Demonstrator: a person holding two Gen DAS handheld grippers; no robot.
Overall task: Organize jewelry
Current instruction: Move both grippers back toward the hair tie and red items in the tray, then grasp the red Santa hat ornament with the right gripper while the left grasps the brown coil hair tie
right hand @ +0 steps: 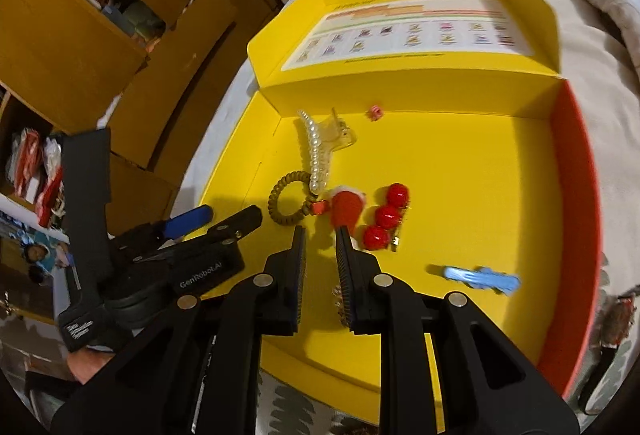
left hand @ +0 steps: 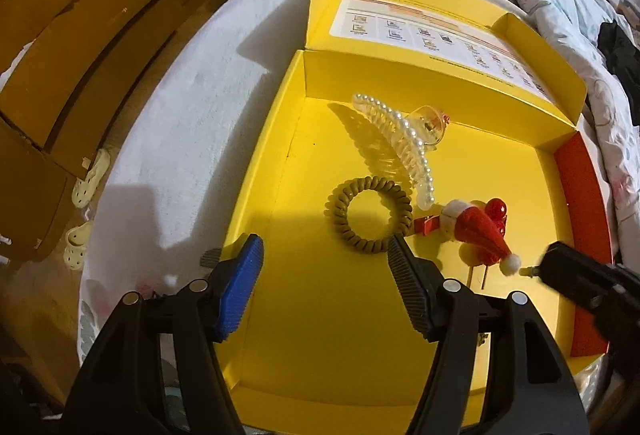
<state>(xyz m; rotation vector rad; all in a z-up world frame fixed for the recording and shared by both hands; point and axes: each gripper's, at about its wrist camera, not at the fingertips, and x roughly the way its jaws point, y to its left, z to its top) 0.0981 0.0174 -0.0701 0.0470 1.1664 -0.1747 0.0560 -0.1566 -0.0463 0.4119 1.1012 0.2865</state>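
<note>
Box (left hand: 460, 335) of yellow card lies open on the bed (left hand: 168, 155), its lid (left hand: 400, 19) folded back beyond the far wall.

The left gripper (left hand: 326, 255) hangs over the near left part of the box floor with its fingers wide apart and nothing between them. Just ahead of the fingertips, touching neither, lies the coil tie (left hand: 370, 213), nearer the right finger (left hand: 404, 275) than the blue-padded left one (left hand: 244, 275). Beyond the tie lies the pearl claw (left hand: 404, 139), its near end beside the tie's far right edge. Right of the right finger lies the Santa hat clip (left hand: 476, 229), with red balls (left hand: 498, 211) behind it.

The right gripper (right hand: 320, 235) comes in from the right in the left view, its tip just beside the hat's white pompom. In its own view the fingers stand close together with a narrow gap, and nothing is held between them. The hat clip (right hand: 346, 211) sits right at the fingertips, slightly toward the right finger (right hand: 346, 267); whether it touches cannot be told. The three red balls (right hand: 386, 217) lie just right of that finger, the tie (right hand: 290, 203) just ahead-left of the left finger. A blue clip (right hand: 476, 277) lies well right of the fingers, blurred. A small pink piece (right hand: 376, 113) sits far ahead against the back wall.
</note>
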